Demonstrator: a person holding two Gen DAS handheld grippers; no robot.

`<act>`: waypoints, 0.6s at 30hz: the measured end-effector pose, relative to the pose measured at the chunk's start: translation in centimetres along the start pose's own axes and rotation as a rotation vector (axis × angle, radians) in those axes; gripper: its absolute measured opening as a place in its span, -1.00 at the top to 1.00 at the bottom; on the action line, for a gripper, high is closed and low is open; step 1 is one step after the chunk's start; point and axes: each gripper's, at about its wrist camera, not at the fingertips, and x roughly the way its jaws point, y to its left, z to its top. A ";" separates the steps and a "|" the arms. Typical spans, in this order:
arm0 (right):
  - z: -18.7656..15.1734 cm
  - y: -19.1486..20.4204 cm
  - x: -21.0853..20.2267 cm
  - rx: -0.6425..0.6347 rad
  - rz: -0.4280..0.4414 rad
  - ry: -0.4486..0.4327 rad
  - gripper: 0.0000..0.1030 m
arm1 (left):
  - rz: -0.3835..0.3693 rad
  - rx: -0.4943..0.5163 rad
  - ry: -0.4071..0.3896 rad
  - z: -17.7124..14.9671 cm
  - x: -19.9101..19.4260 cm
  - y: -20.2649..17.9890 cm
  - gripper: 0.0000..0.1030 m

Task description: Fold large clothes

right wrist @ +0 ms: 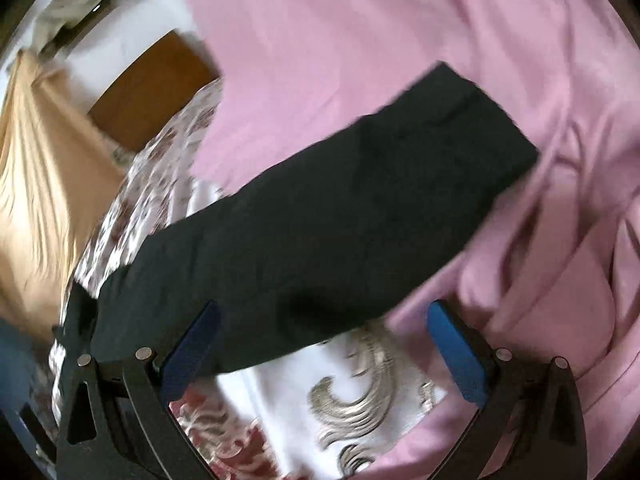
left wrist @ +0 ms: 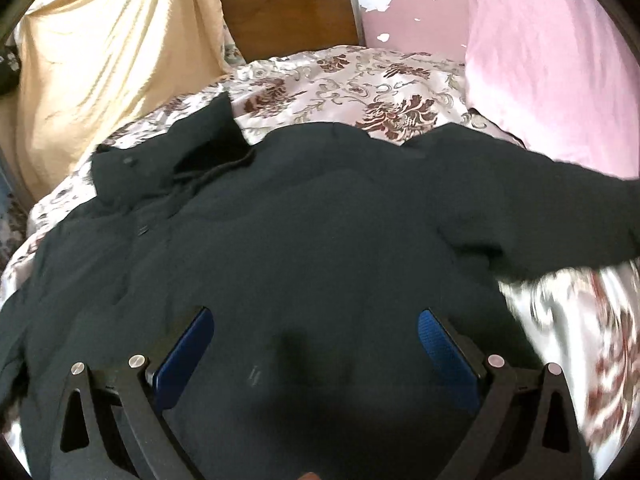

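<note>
Two grippers over one dark jacket (left wrist: 304, 216), spread flat on a floral bedspread (left wrist: 360, 80). Long axis of the jacket body running left to right across the left wrist view, collar (left wrist: 208, 140) toward the upper left, near a beige hanging cloth (left wrist: 104, 60). One sleeve (left wrist: 540, 208) stretched out to the right, pointing at a pink fabric (left wrist: 552, 60) draped along the bed's right side. Wooden headboard (left wrist: 292, 16) beyond the bedspread, at the far end.

Left gripper (left wrist: 316, 344) low over the jacket's near middle, blue pads (left wrist: 184, 356) spread wide, nothing between them, dark cloth directly beneath. Touching or just above: cannot tell.

Right gripper (right wrist: 324, 344) likewise spread wide and empty, blue pads (right wrist: 456, 352) well apart. Same sleeve (right wrist: 340, 216) seen in the right wrist view as a long dark band, slanting from lower left up to upper right, cuff end (right wrist: 480, 120) lying on the pink fabric (right wrist: 400, 20), lower end crossing just ahead of the left pad. Bedspread (right wrist: 352, 400) showing between the pads below the sleeve. Much motion blur in this view, especially along the sleeve's edges and the beige cloth (right wrist: 44, 184) at left. Headboard (right wrist: 152, 88) at upper left, partly behind the pink fabric.
</note>
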 end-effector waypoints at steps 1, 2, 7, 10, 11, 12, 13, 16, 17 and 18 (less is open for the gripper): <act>-0.1 -0.4 0.4 0.025 0.009 -0.001 -0.97 | -0.010 -0.005 0.001 0.4 0.6 -0.3 -1.00; -0.3 -0.7 0.5 0.046 0.014 -0.003 -0.96 | -0.018 -0.012 0.003 0.9 1.3 -0.6 -1.00; -0.8 -2.3 1.6 0.189 0.053 -0.049 -0.84 | -0.010 -0.047 0.092 1.9 6.7 -1.7 -1.00; -0.7 -2.6 2.0 0.234 0.060 -0.095 -0.66 | -0.035 -0.078 0.088 1.4 7.7 -1.5 -1.00; -0.7 -2.7 2.3 0.239 0.049 -0.105 -0.58 | -0.036 -0.076 0.083 1.3 7.7 -1.5 -1.00; -0.8 -2.9 2.3 0.247 0.040 -0.115 -0.56 | -0.032 -0.072 0.079 1.0 7.7 -1.6 -1.00; -0.5 -3.0 2.7 0.259 0.030 -0.119 -0.55 | -0.028 -0.067 0.076 0.9 7.7 -1.7 -1.00; 0.1 -2.5 3.8 0.301 0.008 -0.133 -0.54 | -0.025 -0.063 0.067 0.6 7.9 -1.7 -1.00; 0.4 -2.2 4.1 0.316 0.007 -0.140 -0.54 | -0.023 -0.062 0.065 0.6 8.0 -1.7 -1.00; 0.7 -2.1 4.3 0.329 0.007 -0.147 -0.44 | -0.021 -0.059 0.063 0.5 8.0 -1.7 -1.00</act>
